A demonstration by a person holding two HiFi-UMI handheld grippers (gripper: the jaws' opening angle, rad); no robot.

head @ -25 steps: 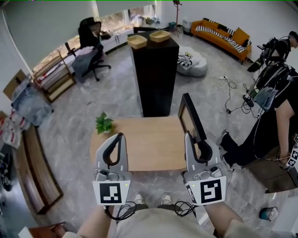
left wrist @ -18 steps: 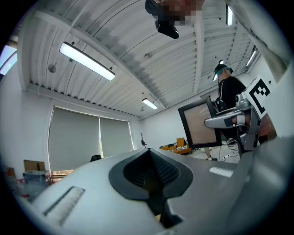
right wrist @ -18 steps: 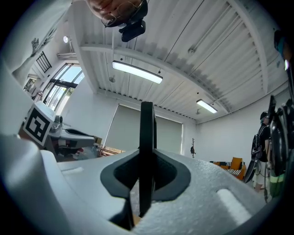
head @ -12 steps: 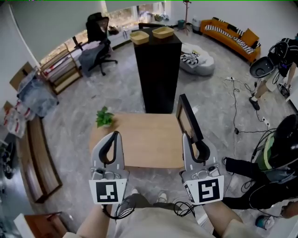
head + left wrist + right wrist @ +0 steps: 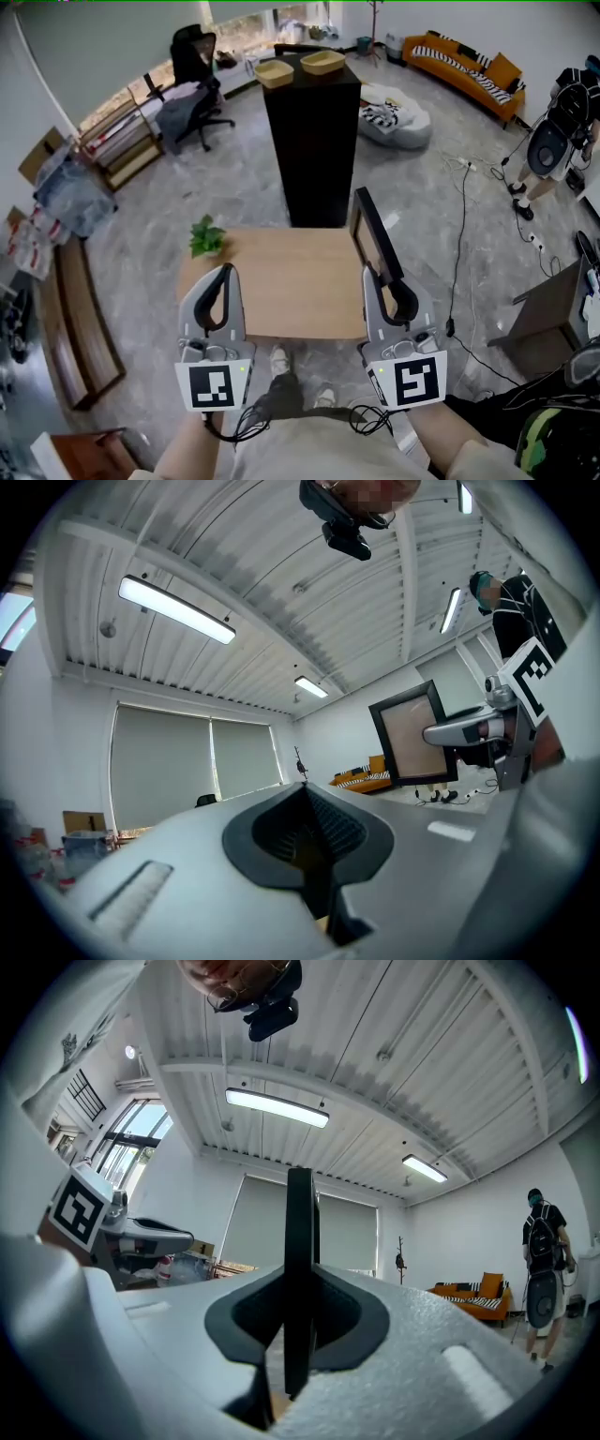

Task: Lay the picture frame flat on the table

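Standing upright at the right edge of the wooden table (image 5: 281, 281), the picture frame (image 5: 375, 234) is being pinched at its near end by the right gripper (image 5: 380, 281). The left gripper (image 5: 223, 281) is hovering over the table's near left side, its jaws pressed together on nothing.

Picture frame (image 5: 375, 240) upright at right of table (image 5: 281, 286)

Below me a wooden table (image 5: 281, 286) stands on a grey marbled floor (image 5: 141, 267). A small green plant (image 5: 207, 240) sits at its far left corner. Along its right edge the picture frame (image 5: 375, 239) stands upright. I cannot tell whether its lower edge touches the top. A tall black cabinet (image 5: 314, 150) stands on the floor just beyond the table's far edge.
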